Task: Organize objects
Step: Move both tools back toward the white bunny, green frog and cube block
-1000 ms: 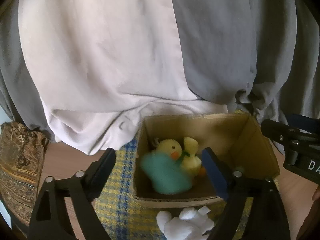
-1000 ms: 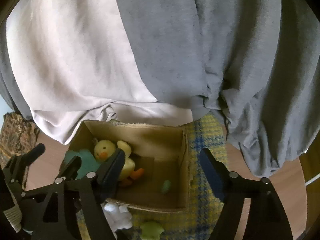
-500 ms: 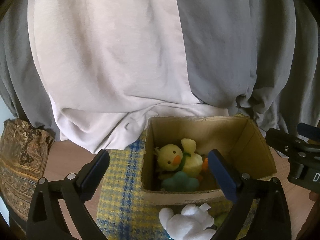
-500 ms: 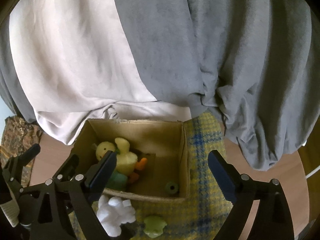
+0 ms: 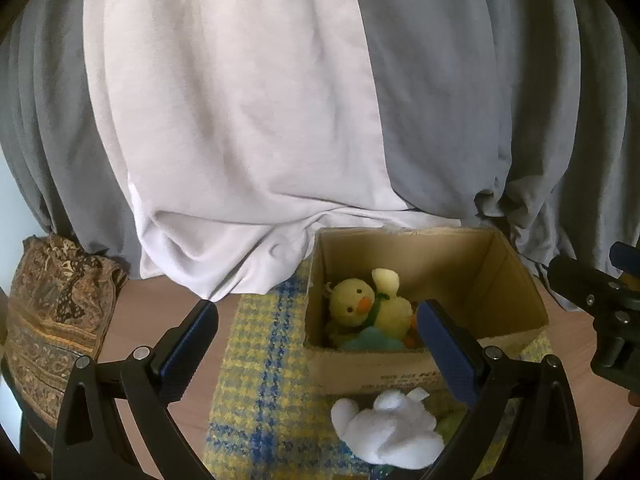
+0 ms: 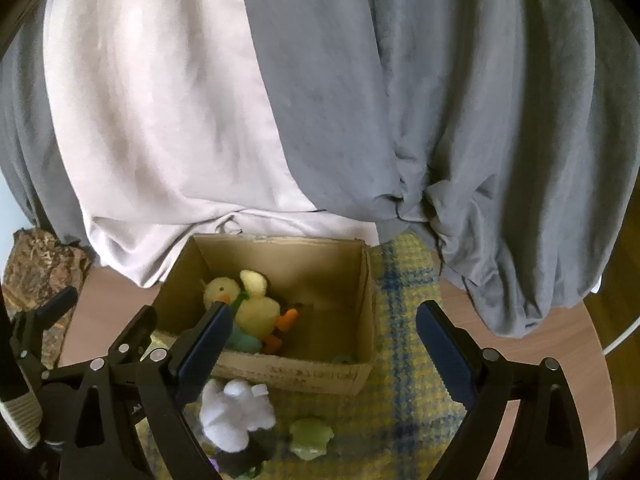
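L gripper (image 5: 316, 348) jaws just opened wide, R gripper (image 6: 322, 340) likewise, both empty

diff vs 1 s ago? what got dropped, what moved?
The left gripper has just been opening and let go of the teal plush, which now lies in the cardboard box by the yellow duck. The right gripper has also been opening, nothing between its fingers. Both pulled back from the box. Unchanged: duck in box, white plush and green toy on the plaid cloth.

Yellow duck (image 5: 366, 306), white plush (image 5: 390, 434), brown box (image 5: 508, 276), yellow-blue checked cloth (image 5: 260, 380)
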